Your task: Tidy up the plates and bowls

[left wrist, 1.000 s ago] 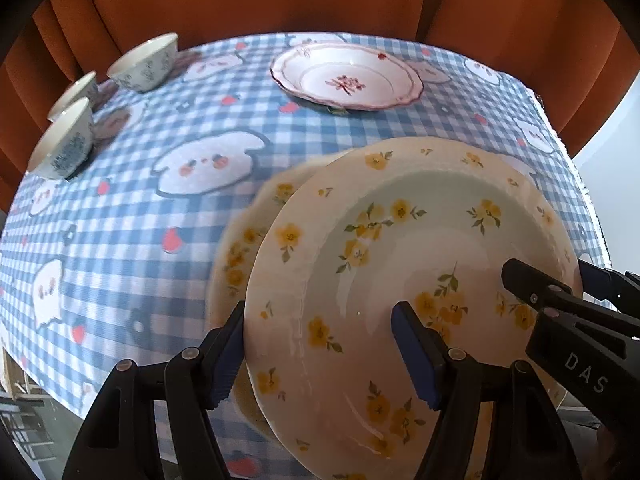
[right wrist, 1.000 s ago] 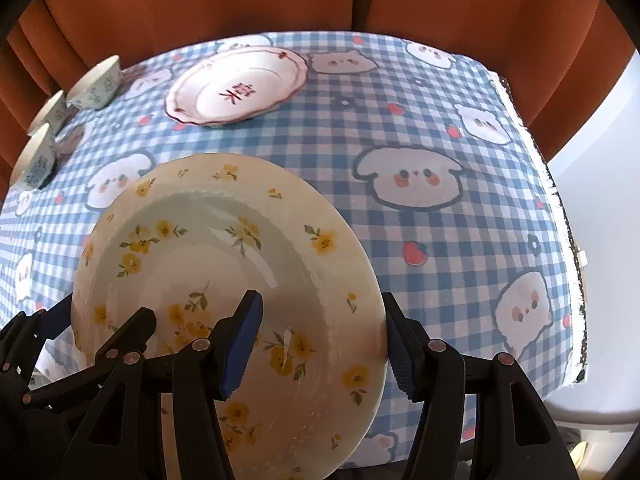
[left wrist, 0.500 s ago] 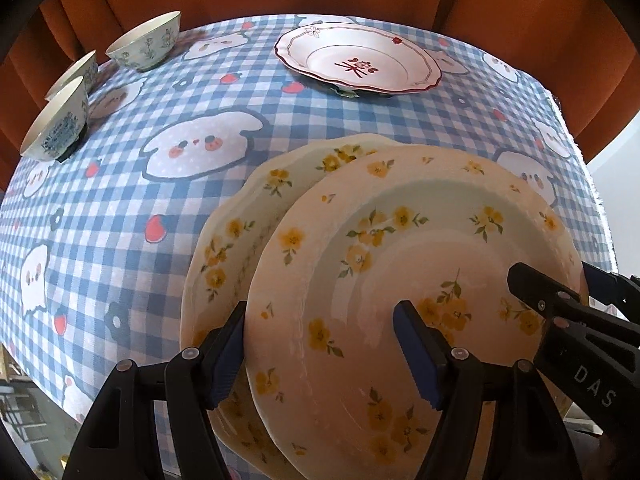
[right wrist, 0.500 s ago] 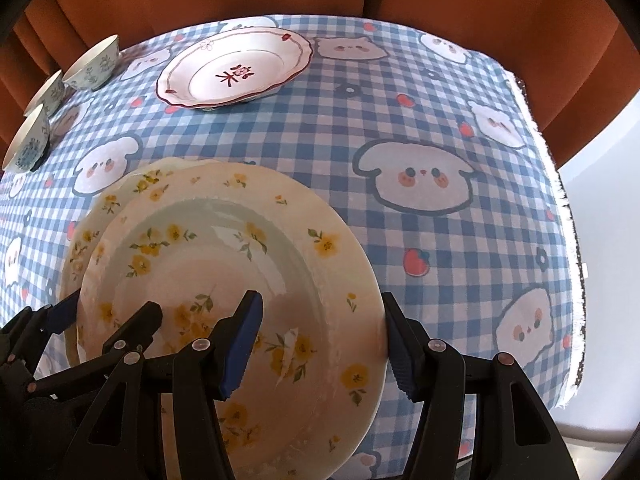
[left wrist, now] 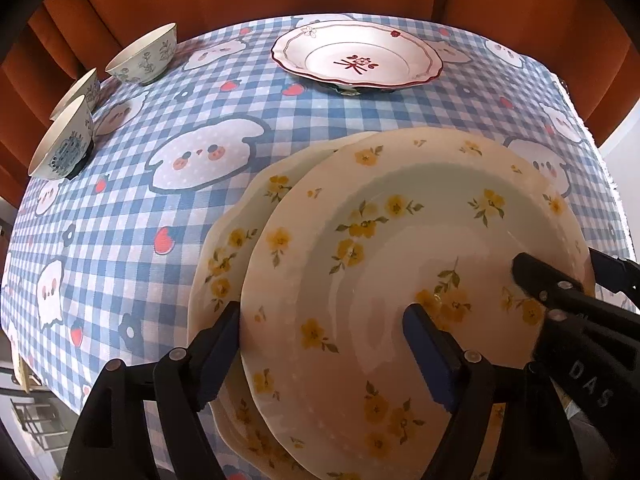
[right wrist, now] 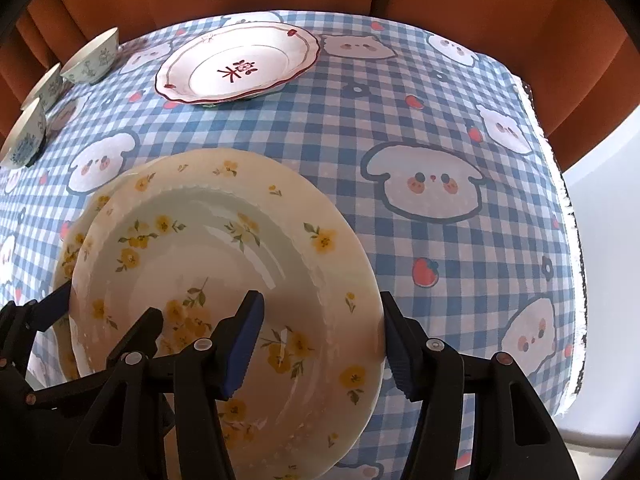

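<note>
A cream plate with yellow flowers (left wrist: 400,220) (right wrist: 208,248) lies over a matching lower plate (left wrist: 232,248) (right wrist: 70,256), offset to its right. Whether the two touch I cannot tell. My left gripper (left wrist: 326,348) straddles the top plate's left rim. Its jaws are opening, with the inner pad standing off the plate's well. My right gripper (right wrist: 318,332) straddles the right rim. Its jaws are closing, the outer pad against the rim's edge. Each gripper shows in the other's view: the right gripper (left wrist: 560,292), the left gripper (right wrist: 80,320).
A white plate with a red trim (left wrist: 356,58) (right wrist: 236,66) stands at the back. Three patterned bowls (left wrist: 144,58) (left wrist: 66,144) (left wrist: 78,88) sit at the back left. The blue checked tablecloth (right wrist: 440,120) ends at the right edge. Orange upholstery rises behind.
Both grippers and the top plate have come down over the lower plate, whose left rim now shows sharply. The left jaws have widened slightly and the right jaws have narrowed.
</note>
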Available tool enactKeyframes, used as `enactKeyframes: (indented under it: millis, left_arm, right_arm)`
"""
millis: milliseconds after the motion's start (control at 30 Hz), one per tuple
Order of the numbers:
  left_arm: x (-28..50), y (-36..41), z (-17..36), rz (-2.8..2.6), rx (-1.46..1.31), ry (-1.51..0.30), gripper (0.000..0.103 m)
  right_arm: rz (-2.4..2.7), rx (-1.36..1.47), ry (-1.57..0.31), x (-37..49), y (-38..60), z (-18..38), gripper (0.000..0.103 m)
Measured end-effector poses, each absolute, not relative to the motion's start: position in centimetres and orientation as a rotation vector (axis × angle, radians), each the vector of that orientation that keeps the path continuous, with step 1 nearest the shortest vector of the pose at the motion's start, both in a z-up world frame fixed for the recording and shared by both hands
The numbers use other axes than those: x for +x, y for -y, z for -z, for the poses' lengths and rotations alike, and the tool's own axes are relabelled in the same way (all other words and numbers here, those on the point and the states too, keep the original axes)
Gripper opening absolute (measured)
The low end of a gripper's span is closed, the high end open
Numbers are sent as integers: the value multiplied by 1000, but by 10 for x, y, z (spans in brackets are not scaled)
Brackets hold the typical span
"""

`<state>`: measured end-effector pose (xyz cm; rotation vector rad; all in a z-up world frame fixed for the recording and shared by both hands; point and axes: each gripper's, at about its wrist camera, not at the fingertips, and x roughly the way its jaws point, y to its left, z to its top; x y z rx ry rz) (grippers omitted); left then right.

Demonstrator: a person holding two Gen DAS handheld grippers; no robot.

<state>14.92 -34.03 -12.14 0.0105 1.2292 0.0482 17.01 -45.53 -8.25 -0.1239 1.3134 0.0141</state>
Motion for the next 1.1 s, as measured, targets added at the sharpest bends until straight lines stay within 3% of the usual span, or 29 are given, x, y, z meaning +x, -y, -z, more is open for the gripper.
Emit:
enactKeyframes:
  millis: [100,167,267,1100]
  left_arm:
    - [148,342,121,-52,24,-1238,83]
    - [146,341,119,-55,22,-1237,83]
    - [143,336,115,-66,2,-1219,83]
    - [134,333,101,-99,34,-1196,84]
  right_arm:
    - [-16,-95,-1298,166,461,77,53]
    - [-5,-85,-1289,163,464,73,40]
    - [-7,-33,-1286,160,473,70,37]
    - [-96,-36,-1315,164,457,84,38]
